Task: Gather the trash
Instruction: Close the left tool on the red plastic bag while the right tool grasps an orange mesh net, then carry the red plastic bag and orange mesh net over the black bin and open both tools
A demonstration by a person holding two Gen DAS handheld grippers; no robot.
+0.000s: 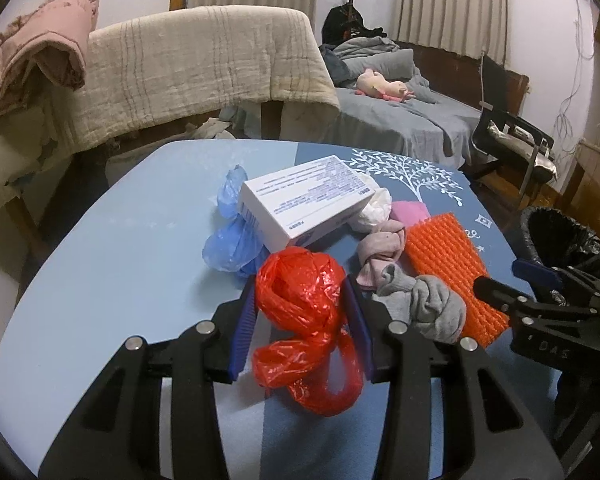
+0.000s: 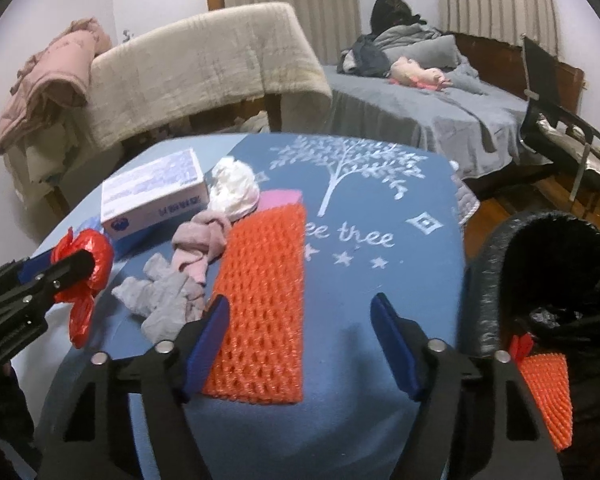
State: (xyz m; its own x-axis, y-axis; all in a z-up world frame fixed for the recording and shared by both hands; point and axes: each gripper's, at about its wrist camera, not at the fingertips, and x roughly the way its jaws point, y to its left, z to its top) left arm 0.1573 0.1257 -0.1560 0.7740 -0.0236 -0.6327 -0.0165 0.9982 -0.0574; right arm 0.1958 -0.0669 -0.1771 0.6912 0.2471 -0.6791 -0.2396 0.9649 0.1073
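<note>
A crumpled red bag is pinched by the left tongs; the right tongs are held spread over the orange mesh.

right tool jaws apart over the surface, left pad at the orange mesh edge | left tool clamping the red bag | grey sock, pink sock, white box beyond | black-lined bin at right
</note>
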